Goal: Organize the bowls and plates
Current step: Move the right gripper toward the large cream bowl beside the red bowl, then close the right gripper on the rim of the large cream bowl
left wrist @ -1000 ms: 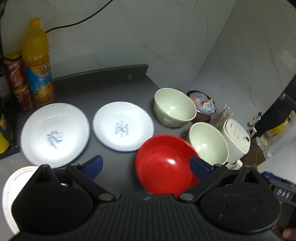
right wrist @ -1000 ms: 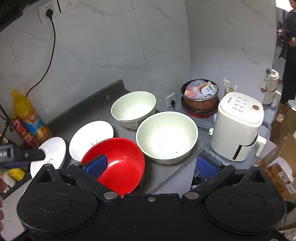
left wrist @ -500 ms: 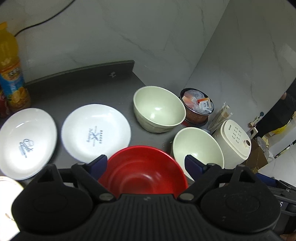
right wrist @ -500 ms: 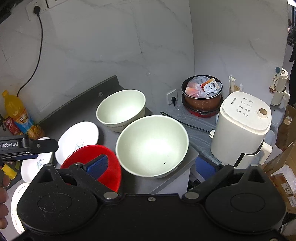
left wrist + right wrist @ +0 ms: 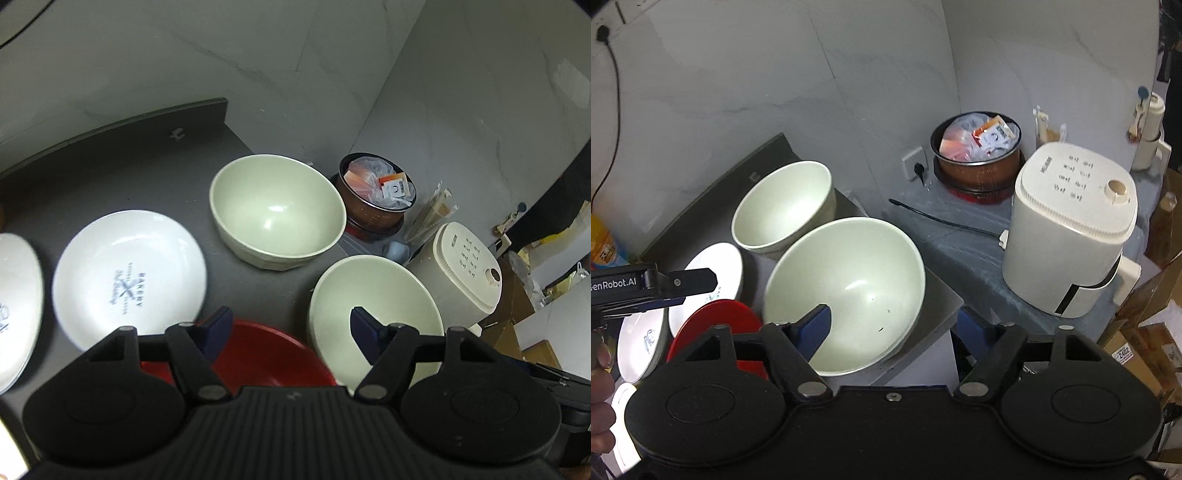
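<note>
While both sets of jaws are closing on nothing, the right gripper (image 5: 892,325) straddles the near pale bowl's (image 5: 857,273) right rim. The left gripper (image 5: 291,328) sits over the red bowl's (image 5: 266,350) far rim.

Black ribbed grippers, blue-padded fingers (image 5: 218,326)

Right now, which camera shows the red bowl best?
The left wrist view: the red bowl lies just ahead, far rim and inside showing, near part hidden behind the left gripper. The right wrist view shows only a sliver at the left, behind the right gripper's body.
</note>
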The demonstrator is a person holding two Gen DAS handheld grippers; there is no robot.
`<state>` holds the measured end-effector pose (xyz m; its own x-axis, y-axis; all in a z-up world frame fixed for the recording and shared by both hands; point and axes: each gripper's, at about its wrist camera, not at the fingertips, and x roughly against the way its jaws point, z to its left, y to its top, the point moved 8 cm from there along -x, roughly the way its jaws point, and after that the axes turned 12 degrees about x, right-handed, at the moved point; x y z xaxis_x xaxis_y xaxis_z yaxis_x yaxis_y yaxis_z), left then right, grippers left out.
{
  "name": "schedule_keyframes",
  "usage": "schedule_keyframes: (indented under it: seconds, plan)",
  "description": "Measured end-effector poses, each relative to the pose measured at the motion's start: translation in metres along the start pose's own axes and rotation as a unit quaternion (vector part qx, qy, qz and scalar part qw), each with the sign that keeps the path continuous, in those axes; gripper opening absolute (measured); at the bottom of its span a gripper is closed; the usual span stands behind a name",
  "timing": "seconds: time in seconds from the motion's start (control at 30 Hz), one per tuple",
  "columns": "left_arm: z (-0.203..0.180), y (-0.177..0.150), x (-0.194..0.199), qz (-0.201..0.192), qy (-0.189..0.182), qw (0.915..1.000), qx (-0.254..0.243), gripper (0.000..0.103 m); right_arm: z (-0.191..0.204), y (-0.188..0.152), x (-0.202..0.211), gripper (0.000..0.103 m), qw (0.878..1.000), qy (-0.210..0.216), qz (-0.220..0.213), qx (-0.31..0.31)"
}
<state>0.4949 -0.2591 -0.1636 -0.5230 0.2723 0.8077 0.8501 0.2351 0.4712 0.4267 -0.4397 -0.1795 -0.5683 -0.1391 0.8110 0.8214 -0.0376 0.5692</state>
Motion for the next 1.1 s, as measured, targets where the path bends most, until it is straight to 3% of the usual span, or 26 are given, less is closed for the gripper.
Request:
schedule_keyframes:
  seconds: [0.2,0.27,0.6,0.8,0.83,0.97,1.1]
  plan:
    - [-0.017,0.003,-0.028,0.020,-0.009,0.9996,-0.018,0.061,-0.008,0.001,-0.019,0.065,1.000,0.003,0.017,-0.008]
    - [-0.020,0.003,-0.040,0.033,-0.008,0.9992,-0.022,0.053,-0.009,0.000,-0.025,0.062,1.000,0.004,0.023,-0.010]
    - [-0.029,0.000,-0.082,0.073,0.002,0.9969,-0.030,0.043,-0.022,-0.008,-0.050,0.055,0.998,-0.005,0.051,-0.028]
    - [-0.030,-0.007,-0.100,0.096,0.023,0.9945,-0.037,0.024,-0.025,-0.011,-0.062,0.049,0.997,-0.003,0.067,-0.038]
    - [-0.030,-0.008,-0.103,0.100,0.022,0.9942,-0.034,0.022,-0.026,-0.012,-0.066,0.046,0.997,0.000,0.074,-0.038]
    - [-0.028,-0.007,-0.103,0.101,0.021,0.9944,-0.022,0.015,-0.018,-0.011,-0.070,0.015,0.995,0.036,0.080,-0.047]
    - [-0.029,-0.005,-0.095,0.095,0.016,0.9951,-0.021,0.015,-0.015,-0.007,-0.064,0.014,0.996,0.022,0.073,-0.043]
